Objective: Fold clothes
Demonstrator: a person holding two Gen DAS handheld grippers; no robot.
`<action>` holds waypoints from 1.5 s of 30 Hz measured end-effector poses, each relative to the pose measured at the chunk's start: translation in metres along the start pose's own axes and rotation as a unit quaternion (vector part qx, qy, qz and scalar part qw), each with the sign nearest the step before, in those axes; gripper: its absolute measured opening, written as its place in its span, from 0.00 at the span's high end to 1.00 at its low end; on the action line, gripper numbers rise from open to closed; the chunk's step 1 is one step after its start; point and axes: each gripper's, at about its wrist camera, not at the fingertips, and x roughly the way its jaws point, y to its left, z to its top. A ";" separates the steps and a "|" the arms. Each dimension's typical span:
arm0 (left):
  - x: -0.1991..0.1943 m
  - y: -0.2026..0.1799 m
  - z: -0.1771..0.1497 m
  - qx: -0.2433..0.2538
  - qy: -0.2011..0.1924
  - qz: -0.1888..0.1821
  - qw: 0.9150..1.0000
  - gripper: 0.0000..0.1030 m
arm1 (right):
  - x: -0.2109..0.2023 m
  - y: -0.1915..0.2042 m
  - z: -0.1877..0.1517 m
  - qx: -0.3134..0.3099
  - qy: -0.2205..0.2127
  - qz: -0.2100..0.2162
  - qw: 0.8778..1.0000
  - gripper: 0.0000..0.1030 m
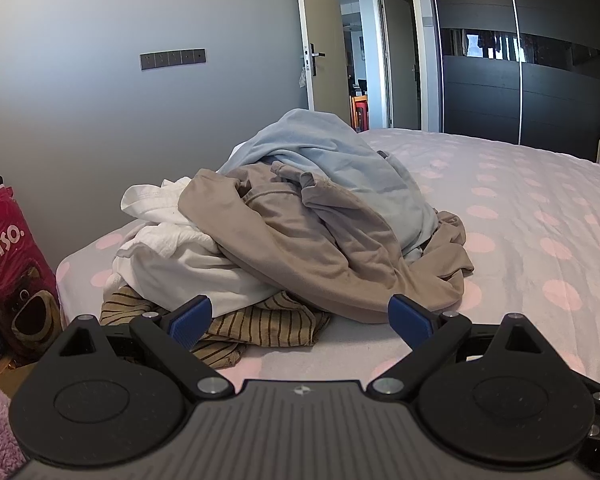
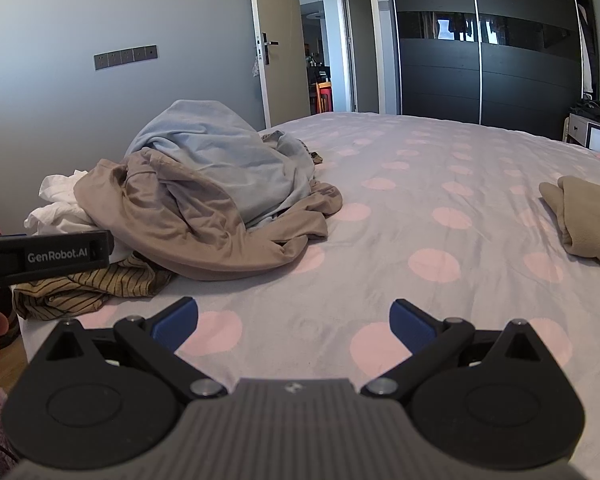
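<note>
- We see the left tongs (image 1: 300,318) spread wide and holding nothing, their blue ribbed pads (image 1: 190,320) hovering just before the near edge of a heap of clothes.
- We see the right tongs (image 2: 294,324) equally wide and bare, hanging over an open stretch of the lilac bed sheet with pale pink dots (image 2: 420,216).
- The heap sits at the bed's left corner, by the grey wall: a crumpled light-blue sweatshirt (image 1: 340,160) rides on top, a rumpled tan knit garment (image 1: 300,240) drapes across the front, a bunched white cotton garment (image 1: 172,240) lies to the left, and a mustard fabric with dark stripes (image 1: 256,326) pokes out underneath, nearest the left tongs.
- At the far right of the bed lies a tan garment in a compact folded bundle (image 2: 588,224), well apart from the heap.
- We judge that sorting is under way: one piece lies folded, several lie loose.
- To do the pick well, we would take a single layer only, pinching a free hem or cuff rather than a thick bunch, so that neighbouring pieces do not trail along.
- We would lift clear of the heap, then spread the piece flat on the open sheet before any crease is set.
- A pink printed bag (image 1: 12,272) stands beside the bed; it plays no part.
</note>
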 end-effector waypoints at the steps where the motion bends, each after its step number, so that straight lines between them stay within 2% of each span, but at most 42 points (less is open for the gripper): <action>1: 0.000 0.000 0.000 0.000 0.001 0.000 1.000 0.06 | 0.000 0.000 0.000 0.000 0.000 0.000 1.000 0.00; 18: 0.005 0.006 0.000 -0.003 0.015 0.000 1.000 0.06 | 0.004 0.003 0.002 -0.001 0.007 0.002 1.000 0.00; 24: 0.018 0.017 0.016 -0.010 0.028 -0.013 0.999 0.06 | 0.008 0.011 0.021 -0.010 0.002 0.031 0.999 0.01; 27: 0.025 0.023 0.029 0.003 0.024 -0.022 0.999 0.10 | 0.014 0.018 0.038 -0.015 -0.006 0.050 0.999 0.01; 29: 0.033 0.027 0.039 0.011 0.024 -0.030 0.999 0.18 | 0.021 0.025 0.051 -0.026 -0.007 0.060 0.998 0.12; 30: 0.038 0.030 0.044 0.016 0.027 -0.036 0.999 0.21 | 0.027 0.029 0.058 -0.036 -0.006 0.062 0.997 0.22; 31: 0.044 0.033 0.049 0.020 0.031 -0.044 0.998 0.24 | 0.032 0.033 0.065 -0.045 -0.005 0.066 0.997 0.27; 33: 0.058 0.040 0.057 0.029 0.038 -0.053 0.997 0.28 | 0.044 0.040 0.079 -0.060 -0.001 0.078 0.995 0.28; 35: 0.073 0.048 0.065 0.038 0.045 -0.061 0.996 0.37 | 0.057 0.048 0.092 -0.074 0.004 0.091 0.993 0.34; 36: 0.080 0.052 0.069 0.043 0.049 -0.065 0.996 0.39 | 0.065 0.052 0.098 -0.081 0.008 0.097 0.992 0.38; 39: 0.104 0.063 0.079 0.050 0.059 -0.072 0.994 0.41 | 0.091 0.067 0.113 -0.103 0.015 0.116 0.988 0.39; 41: 0.120 0.068 0.084 0.054 0.062 -0.078 0.994 0.48 | 0.111 0.077 0.121 -0.117 0.022 0.125 0.985 0.39; 45: 0.148 0.076 0.102 0.057 0.051 -0.081 0.994 0.55 | 0.150 0.091 0.135 -0.138 0.032 0.139 0.980 0.39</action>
